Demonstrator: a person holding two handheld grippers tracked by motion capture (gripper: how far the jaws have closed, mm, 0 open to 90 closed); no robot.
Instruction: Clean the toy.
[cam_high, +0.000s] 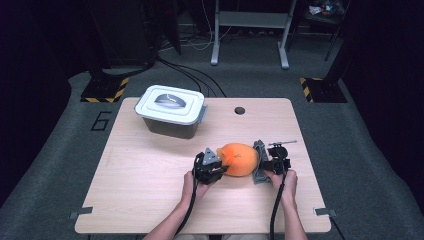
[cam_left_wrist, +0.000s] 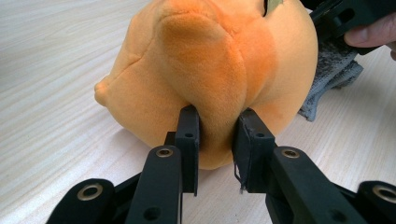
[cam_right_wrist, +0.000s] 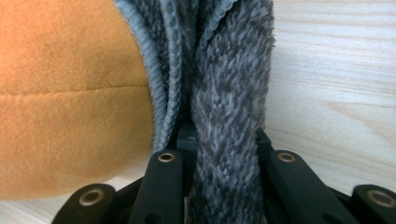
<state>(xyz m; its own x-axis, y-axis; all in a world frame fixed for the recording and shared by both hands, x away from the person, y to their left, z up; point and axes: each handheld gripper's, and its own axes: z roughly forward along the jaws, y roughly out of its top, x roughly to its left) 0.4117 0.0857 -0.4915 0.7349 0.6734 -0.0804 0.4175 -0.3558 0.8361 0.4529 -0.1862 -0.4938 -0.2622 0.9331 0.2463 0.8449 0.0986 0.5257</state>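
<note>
An orange plush toy (cam_high: 239, 158) lies on the wooden table (cam_high: 150, 175), right of centre. My left gripper (cam_high: 220, 167) is at its left end, jaws pinching a fold of the orange plush (cam_left_wrist: 205, 79). A grey fuzzy cloth (cam_high: 259, 162) stands bunched against the toy's right side. My right gripper (cam_high: 265, 165) is shut on that grey cloth (cam_right_wrist: 229, 107), whose pile fills the gap between the jaws, with the orange plush (cam_right_wrist: 65, 93) pressed against it on the left.
A white-lidded grey box (cam_high: 172, 110) sits at the back left of the table. A round hole (cam_high: 239, 110) is in the tabletop near the back edge. Beyond the table are cables, a metal frame's legs and hazard-striped feet on the floor.
</note>
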